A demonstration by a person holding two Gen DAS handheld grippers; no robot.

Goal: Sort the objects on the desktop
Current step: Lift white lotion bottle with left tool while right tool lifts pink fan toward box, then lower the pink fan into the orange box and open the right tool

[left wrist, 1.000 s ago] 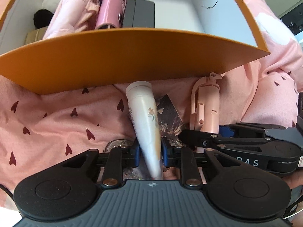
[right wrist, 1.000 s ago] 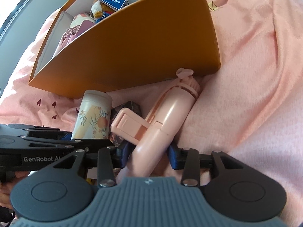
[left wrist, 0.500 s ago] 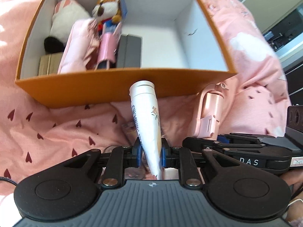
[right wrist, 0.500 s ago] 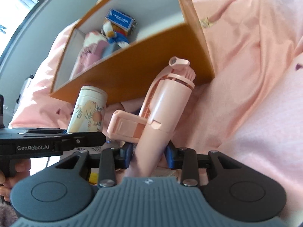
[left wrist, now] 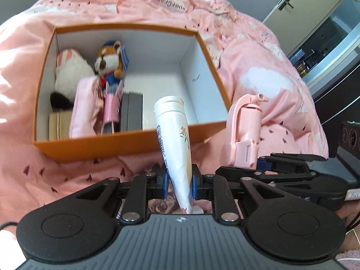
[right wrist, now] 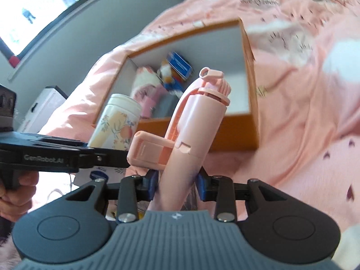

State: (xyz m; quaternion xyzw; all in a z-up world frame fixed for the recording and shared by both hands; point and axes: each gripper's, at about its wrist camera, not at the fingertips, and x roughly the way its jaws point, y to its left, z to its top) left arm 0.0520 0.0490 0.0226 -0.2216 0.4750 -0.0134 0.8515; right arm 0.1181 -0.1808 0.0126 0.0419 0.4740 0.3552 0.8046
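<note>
Carrying, jaws of left gripper (left wrist: 179, 178) clamped on white floral tube (left wrist: 174, 132), right gripper (right wrist: 177, 182) on pink plastic folding stick (right wrist: 191, 130); next, lowering into orange cardboard box (left wrist: 94, 145).

White floral tube (left wrist: 174, 135) and pink, probably folding, gadget (right wrist: 191, 135) upright before orange box (left wrist: 126, 144).

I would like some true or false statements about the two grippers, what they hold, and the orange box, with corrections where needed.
1. The left gripper is shut on the white tube. True.
2. The right gripper is empty. False: it grips the pink folding gadget.
3. The orange box is empty. False: plush toys and other things lie inside.
4. The white tube is already in the box. False: it is held in front of it.
5. The box sits on pink bedding. True.
</note>
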